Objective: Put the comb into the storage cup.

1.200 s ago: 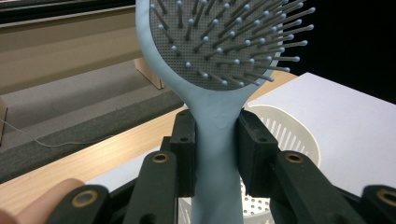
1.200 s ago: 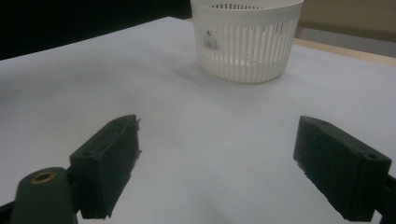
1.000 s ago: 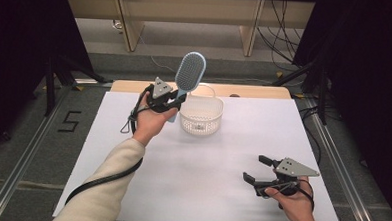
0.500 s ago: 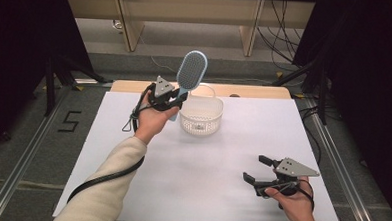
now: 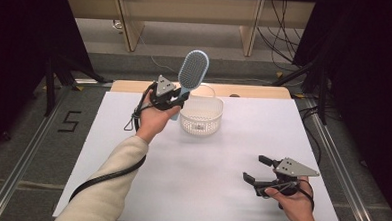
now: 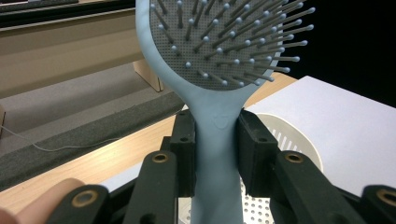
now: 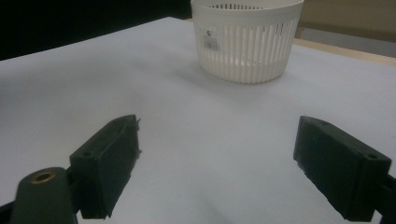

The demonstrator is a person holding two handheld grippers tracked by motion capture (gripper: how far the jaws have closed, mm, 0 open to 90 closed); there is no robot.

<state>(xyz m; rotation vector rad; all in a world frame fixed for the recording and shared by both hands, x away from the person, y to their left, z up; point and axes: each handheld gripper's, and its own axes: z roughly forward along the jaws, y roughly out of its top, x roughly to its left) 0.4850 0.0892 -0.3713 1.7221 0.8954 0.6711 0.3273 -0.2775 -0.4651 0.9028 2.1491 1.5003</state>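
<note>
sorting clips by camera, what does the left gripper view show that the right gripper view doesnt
Left gripper view alone: the pale blue plastic hairbrush with grey bristles, its handle clamped between the left claw, and a strip of grey floor beyond the table edge.

Right gripper view alone: the right claw wide open over bare white table, and the basket's slatted side with a small label.

Both: the round white plastic basket, seen from above in one, side-on in the other.

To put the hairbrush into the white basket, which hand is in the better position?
Left. The left gripper already clamps the hairbrush by its handle, right beside the white basket. The right gripper is open, low near the table's front edge.
</note>
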